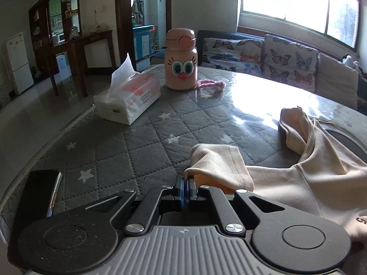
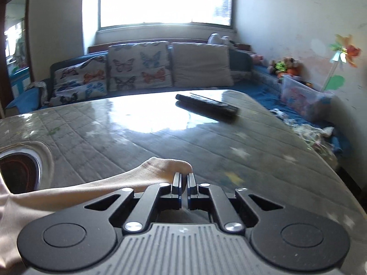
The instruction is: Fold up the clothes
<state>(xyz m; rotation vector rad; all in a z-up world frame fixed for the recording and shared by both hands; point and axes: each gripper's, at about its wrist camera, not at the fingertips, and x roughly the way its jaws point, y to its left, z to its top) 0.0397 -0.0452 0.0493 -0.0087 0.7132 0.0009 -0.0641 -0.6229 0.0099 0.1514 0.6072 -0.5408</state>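
Left wrist view: left gripper pinches a sleeve hem of the beige shirt, spread rumpled on the table. Right wrist view: right gripper clamps the other sleeve, stretched taut. No finished fold shows.

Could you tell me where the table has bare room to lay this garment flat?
Bare quilted cover lies between the tissue box, phone and garment, and before the remote. It's crowded around the pink bottle.
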